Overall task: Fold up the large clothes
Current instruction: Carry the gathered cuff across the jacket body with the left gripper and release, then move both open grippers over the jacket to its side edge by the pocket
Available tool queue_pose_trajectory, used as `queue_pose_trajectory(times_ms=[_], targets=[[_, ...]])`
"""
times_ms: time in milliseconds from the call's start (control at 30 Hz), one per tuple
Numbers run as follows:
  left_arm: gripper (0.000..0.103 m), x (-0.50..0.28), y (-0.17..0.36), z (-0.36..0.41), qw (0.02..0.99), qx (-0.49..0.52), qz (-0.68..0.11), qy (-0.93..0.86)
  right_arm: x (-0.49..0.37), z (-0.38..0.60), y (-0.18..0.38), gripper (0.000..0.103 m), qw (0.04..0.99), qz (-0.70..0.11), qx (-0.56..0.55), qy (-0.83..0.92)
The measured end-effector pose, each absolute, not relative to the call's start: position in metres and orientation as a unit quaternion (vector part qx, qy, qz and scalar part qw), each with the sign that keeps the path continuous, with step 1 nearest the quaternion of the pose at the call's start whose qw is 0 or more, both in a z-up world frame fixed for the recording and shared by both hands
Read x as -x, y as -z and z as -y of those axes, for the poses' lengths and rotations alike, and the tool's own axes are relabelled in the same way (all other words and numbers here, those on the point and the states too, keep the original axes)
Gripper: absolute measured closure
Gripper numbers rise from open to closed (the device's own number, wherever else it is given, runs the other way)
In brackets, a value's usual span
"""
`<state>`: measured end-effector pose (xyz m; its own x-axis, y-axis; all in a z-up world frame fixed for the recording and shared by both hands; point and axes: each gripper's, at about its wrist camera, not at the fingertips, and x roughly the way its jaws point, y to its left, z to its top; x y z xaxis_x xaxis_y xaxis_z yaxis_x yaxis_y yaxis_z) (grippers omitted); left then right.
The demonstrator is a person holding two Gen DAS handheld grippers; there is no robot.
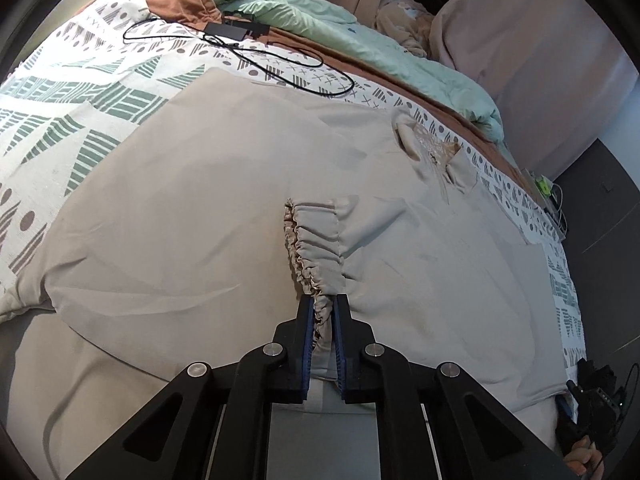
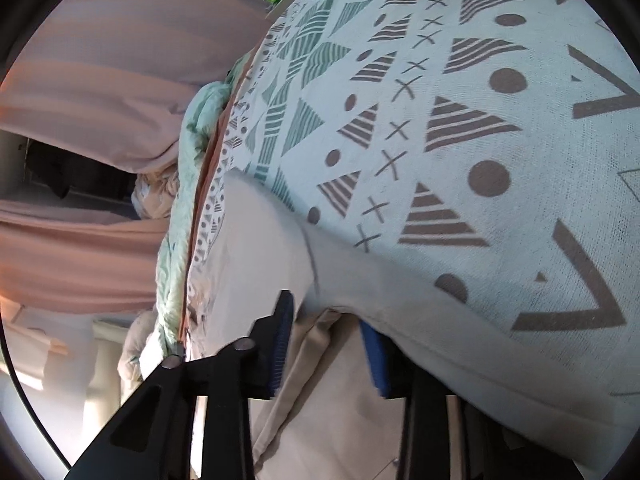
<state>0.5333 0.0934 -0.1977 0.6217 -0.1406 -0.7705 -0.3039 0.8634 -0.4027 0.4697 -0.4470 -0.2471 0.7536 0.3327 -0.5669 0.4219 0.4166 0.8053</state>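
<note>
Left gripper (image 1: pixel 323 308) has its blue pads pinched tight on the gathered elastic cuff (image 1: pixel 316 248) of the beige garment (image 1: pixel 200 220), near edge of the bed. No earlier shot to compare, so that's just how it sits. Right gripper (image 2: pixel 326 340) is partly open with beige cloth (image 2: pixel 320 380) lying between its pads; can't tell if they actually press on it, the gap looks too wide.

The garment is spread flat over most of the bedspread (image 1: pixel 80 92), white with green and grey triangles, dots and crosses. Far side there's a black cable (image 1: pixel 256 56) looping from a black power brick (image 1: pixel 228 32), a mint duvet (image 1: pixel 320 20) bunched up, and a brown blanket (image 1: pixel 176 0) under it. Pinkish curtains (image 2: pixel 100 60) hang beyond the bed.

Left view only: the cable, the neckline with a label (image 1: pixel 432 148), and down in the right corner a hand (image 1: pixel 580 460). Right view only: close-up of the bedspread weave, all quite blurred
</note>
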Motion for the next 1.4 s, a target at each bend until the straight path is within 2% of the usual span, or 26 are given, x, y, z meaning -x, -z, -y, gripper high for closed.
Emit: queue_pose_trajectory(times_ms=[67, 233, 333, 367, 400, 467, 633, 700, 767, 900, 967, 1000, 1300, 1400], targets=[[0.091, -0.534, 0.202, -0.096, 0.857, 0.270, -0.436, -0.046, -0.470, 0.447, 0.249, 0.078, 0.767, -0.347, -0.539, 0.032], [0.075, -0.533, 0.211, -0.094, 0.840, 0.296, -0.453, -0.045, -0.469, 0.456, 0.251, 0.080, 0.766, -0.341, -0.543, 0.042], [0.047, -0.531, 0.206, -0.089, 0.839, 0.298, -0.454, -0.032, -0.467, 0.457, 0.249, 0.079, 0.760, -0.352, -0.545, 0.048], [0.033, -0.530, 0.203, -0.089, 0.840, 0.299, -0.453, -0.032, -0.465, 0.455, 0.246, 0.077, 0.758, -0.355, -0.545, 0.050], [0.024, -0.527, 0.199, -0.088, 0.841, 0.300, -0.449, -0.032, -0.464, 0.453, 0.243, 0.075, 0.759, -0.357, -0.542, 0.049], [0.023, -0.520, 0.190, -0.089, 0.844, 0.304, -0.440, -0.033, -0.463, 0.450, 0.235, 0.057, 0.763, -0.362, -0.534, 0.040], [0.023, -0.499, 0.160, -0.099, 0.844, 0.327, -0.423, -0.041, -0.459, 0.440, 0.210, 0.054, 0.774, -0.372, -0.511, 0.019], [0.023, -0.484, 0.143, -0.100, 0.853, 0.327, -0.405, -0.036, -0.456, 0.434, 0.200, 0.043, 0.781, -0.377, -0.498, 0.009], [0.023, -0.468, 0.131, -0.099, 0.862, 0.316, -0.394, -0.039, -0.451, 0.427, 0.190, 0.028, 0.789, -0.383, -0.481, -0.002], [0.023, -0.437, 0.118, -0.105, 0.859, 0.331, -0.389, -0.044, -0.433, 0.419, 0.179, 0.022, 0.794, -0.393, -0.463, -0.014], [0.023, -0.420, 0.109, -0.107, 0.867, 0.326, -0.375, -0.045, -0.420, 0.418, 0.176, 0.010, 0.792, -0.389, -0.469, -0.021], [0.023, -0.409, 0.105, -0.106, 0.874, 0.314, -0.368, -0.051, -0.414, 0.417, 0.174, 0.007, 0.793, -0.385, -0.472, -0.024], [0.022, -0.323, 0.098, -0.124, 0.882, 0.320, -0.332, -0.092, -0.355, 0.433, 0.164, 0.005, 0.809, -0.355, -0.469, 0.000], [0.022, -0.297, 0.094, -0.126, 0.884, 0.334, -0.315, -0.089, -0.334, 0.436, 0.164, 0.005, 0.816, -0.368, -0.446, 0.012]])
